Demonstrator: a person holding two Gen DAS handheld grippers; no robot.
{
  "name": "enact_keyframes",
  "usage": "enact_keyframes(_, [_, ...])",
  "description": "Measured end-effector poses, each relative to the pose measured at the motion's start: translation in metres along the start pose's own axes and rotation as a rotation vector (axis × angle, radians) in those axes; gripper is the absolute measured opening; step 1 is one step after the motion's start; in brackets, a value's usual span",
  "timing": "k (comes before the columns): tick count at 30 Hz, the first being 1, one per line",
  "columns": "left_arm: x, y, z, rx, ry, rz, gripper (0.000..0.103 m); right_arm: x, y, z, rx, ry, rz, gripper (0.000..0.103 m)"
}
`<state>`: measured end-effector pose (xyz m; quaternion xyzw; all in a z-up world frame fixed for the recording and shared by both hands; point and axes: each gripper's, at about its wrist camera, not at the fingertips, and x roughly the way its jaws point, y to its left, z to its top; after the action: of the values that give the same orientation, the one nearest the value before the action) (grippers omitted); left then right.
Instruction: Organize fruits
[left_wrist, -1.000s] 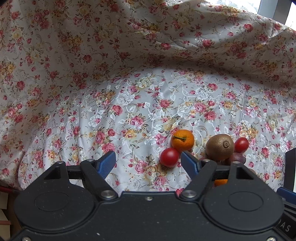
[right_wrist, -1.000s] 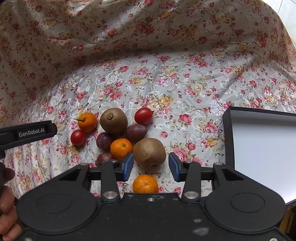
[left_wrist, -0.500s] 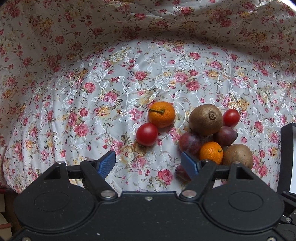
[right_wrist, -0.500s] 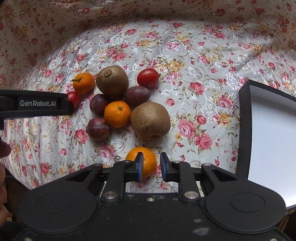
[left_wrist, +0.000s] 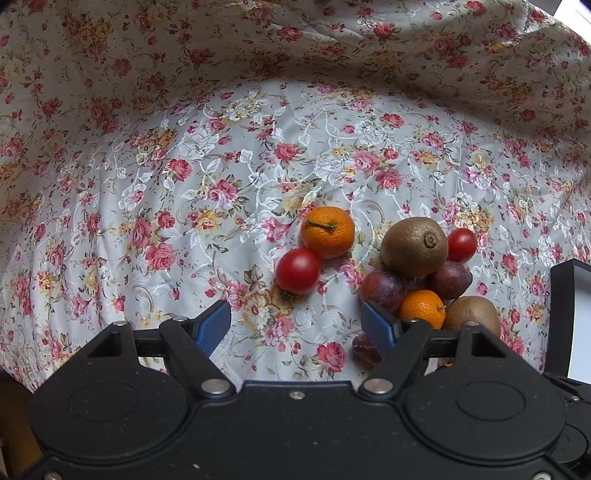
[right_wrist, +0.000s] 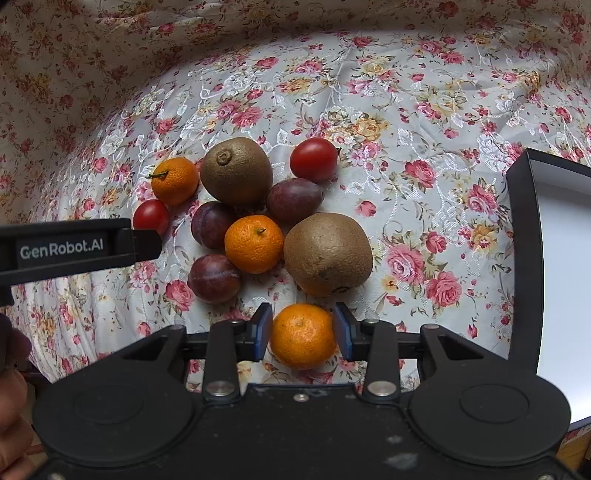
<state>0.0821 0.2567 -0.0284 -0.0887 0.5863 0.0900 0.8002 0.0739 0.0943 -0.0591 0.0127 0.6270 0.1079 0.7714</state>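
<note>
Jaws of the right gripper (right_wrist: 303, 334) are bracketing the nearest orange (right_wrist: 302, 335), seemingly for lifting, while the left gripper's (left_wrist: 295, 326) are gaping apart, holding nothing.

right gripper (right_wrist: 302, 334): blue pads touching round orange mandarin (right_wrist: 302, 336) | large brown fuzzy kiwi (right_wrist: 327, 254) just beyond mandarin | black-rimmed white tray (right_wrist: 526, 258) right of mandarin
</note>
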Motion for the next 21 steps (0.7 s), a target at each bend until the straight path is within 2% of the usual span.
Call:
enact_keyframes(10, [-0.004,0.027,0.006,-0.091,-0.051,-0.019,0.078,0.017,0.006,-0.004,-0.031,0.033,-0.044,0.043])
enact_keyframes(17, [-0.004,0.018,0.002,-0.078,-0.075,0.002,0.078,0.026,0.012,-0.003,-0.073,0.06,-0.066,0.043])
enact_keyframes(21, [-0.002,0.014,-0.003,-0.056,-0.097,0.024,0.078,0.019,0.01,-0.002,-0.049,0.066,-0.02,0.042])
